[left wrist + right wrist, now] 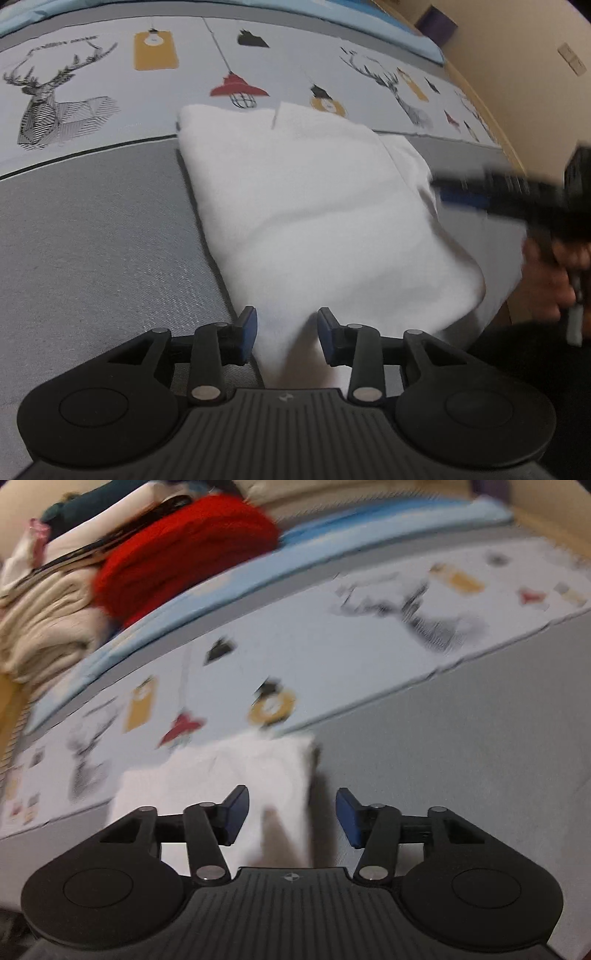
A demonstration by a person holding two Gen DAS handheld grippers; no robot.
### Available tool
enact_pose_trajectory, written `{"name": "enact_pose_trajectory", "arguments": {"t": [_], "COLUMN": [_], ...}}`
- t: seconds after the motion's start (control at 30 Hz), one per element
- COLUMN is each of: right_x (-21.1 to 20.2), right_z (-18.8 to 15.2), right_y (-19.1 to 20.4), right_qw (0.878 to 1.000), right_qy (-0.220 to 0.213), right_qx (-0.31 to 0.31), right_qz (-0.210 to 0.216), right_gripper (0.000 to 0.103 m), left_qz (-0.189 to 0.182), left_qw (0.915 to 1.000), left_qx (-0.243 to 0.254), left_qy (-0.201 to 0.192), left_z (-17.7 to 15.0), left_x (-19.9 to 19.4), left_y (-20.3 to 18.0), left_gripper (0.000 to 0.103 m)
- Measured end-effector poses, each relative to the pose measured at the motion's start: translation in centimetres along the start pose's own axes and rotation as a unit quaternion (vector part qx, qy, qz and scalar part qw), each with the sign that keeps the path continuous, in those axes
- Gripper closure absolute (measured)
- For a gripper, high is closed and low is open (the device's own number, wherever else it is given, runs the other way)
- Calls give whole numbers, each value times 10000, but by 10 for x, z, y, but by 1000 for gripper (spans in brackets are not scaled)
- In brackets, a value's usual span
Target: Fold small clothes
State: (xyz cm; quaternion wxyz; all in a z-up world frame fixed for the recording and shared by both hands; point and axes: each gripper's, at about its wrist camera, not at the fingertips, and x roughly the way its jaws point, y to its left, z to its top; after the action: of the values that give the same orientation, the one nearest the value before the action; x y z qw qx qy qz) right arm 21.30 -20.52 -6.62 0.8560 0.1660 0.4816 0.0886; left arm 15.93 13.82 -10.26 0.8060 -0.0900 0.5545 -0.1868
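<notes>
A white folded garment (314,206) lies on the grey bed cover (92,251). My left gripper (287,334) is open at the garment's near edge, with cloth lying between the blue pads and not pinched. My right gripper shows blurred at the garment's right side in the left wrist view (465,194). In the right wrist view the right gripper (291,818) is open above the garment's near corner (236,771), holding nothing.
A printed sheet with deer and lamp pictures (66,96) spans the far side. A pile of clothes, with a red knit (184,550) and a beige one (44,620), sits at the back left. A tan wall (517,55) borders the bed.
</notes>
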Motion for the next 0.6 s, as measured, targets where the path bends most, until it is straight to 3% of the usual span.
{"name": "enact_pose_trajectory", "arguments": {"t": [0.1,0.23,0.27,0.3,0.37,0.47,0.53,0.6], "right_x": [-4,-8,-10,-13,-22,-45,-41,-21], "right_z": [-11,-32,-38,-43,-46,-41,-42,-52], "right_y": [-9,-12,-10,-8,-7,-17,-26,-25], "right_qw": [9977,9894,9866,9838,9815,9827,9841,9793], "right_qy": [600,1187,1282,1334,1278,875,1028,1495], "right_qx": [-208,-709,-894,-1062,-1234,-1049,-994,-1334], "right_qz": [247,442,473,546,716,1250,1050,291], "right_gripper": [49,50,53,71,89,92,93,93], "left_qz": [70,102,117,156,199,110,254,651], "left_qw": [9999,9988,9984,9978,9971,9969,9983,9961], "left_qx": [-80,-300,-360,-428,-546,-683,-517,-88], "left_qy": [-132,-378,-430,-476,-499,-383,9,596], "left_z": [2,6,7,9,11,13,11,5], "left_x": [-3,-9,-9,-9,-7,-1,12,31], "left_y": [-3,-7,-9,-9,-11,-12,-15,-21], "left_gripper": [62,45,43,42,40,39,39,35]}}
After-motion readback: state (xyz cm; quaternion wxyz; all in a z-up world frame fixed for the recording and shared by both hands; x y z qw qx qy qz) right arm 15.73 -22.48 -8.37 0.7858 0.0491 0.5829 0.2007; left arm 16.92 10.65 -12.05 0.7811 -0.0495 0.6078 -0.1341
